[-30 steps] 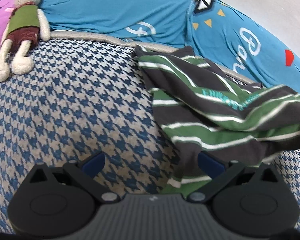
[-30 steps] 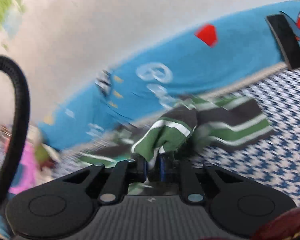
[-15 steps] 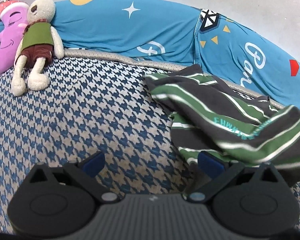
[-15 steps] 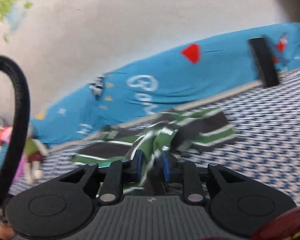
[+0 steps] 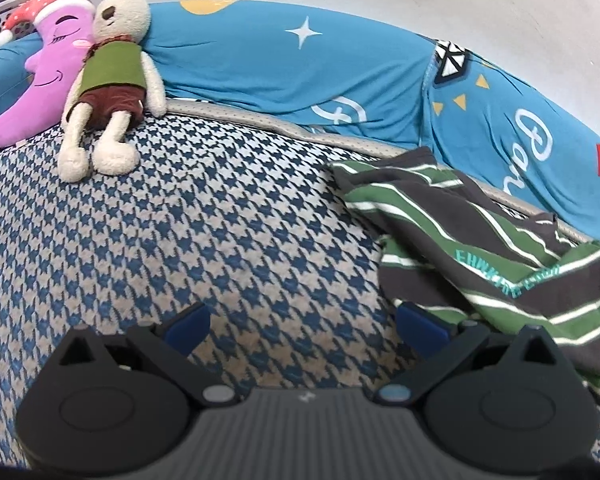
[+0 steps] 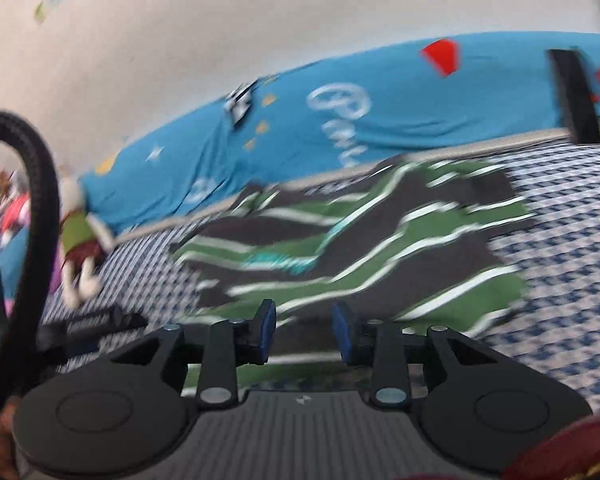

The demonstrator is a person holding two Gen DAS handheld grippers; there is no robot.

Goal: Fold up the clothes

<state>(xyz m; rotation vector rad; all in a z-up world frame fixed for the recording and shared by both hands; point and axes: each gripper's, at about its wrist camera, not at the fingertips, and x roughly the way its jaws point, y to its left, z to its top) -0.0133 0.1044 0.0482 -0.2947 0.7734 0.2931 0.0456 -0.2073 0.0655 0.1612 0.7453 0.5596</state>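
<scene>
- The striped shirt (image 5: 472, 248), grey and green with white lines, lies rumpled on the houndstooth bedcover (image 5: 204, 248), close to the blue bolster (image 5: 340, 68) along the wall; one layer is flopped over another, so it is far from a tidy fold.
- The left gripper (image 5: 304, 326) is spread wide and empty, hovering over bare bedcover with its right finger (image 5: 420, 324) just beside the shirt's near edge. If it closes there it may catch only the cover, or a single layer, and drag the heap askew.
- The right gripper (image 6: 304, 334) has its jaws parted with a clear gap, and nothing appears pinched between them, though the shirt (image 6: 360, 248) lies directly beneath. The right wrist view is smeared by motion, so whether any cloth touches the pads (image 6: 267, 330) cannot be told with certainty.
- That blur suggests fast movement; a hurried reach could snag a loose fold and undo what lies flat.
- The upper edge of the shirt sits against the bolster's foot. Pushing the cloth further that way could wedge it into the seam between bolster and bedcover, making a corner hard to find.
- With layers overlapping, picking a hem may lift two thicknesses at once and produce a crooked fold.
- The plush rabbit (image 5: 112, 76) and the purple moon cushion (image 5: 40, 76) sit well apart from the shirt, so they are unlikely to interfere unless the garment is spread far leftward.
</scene>
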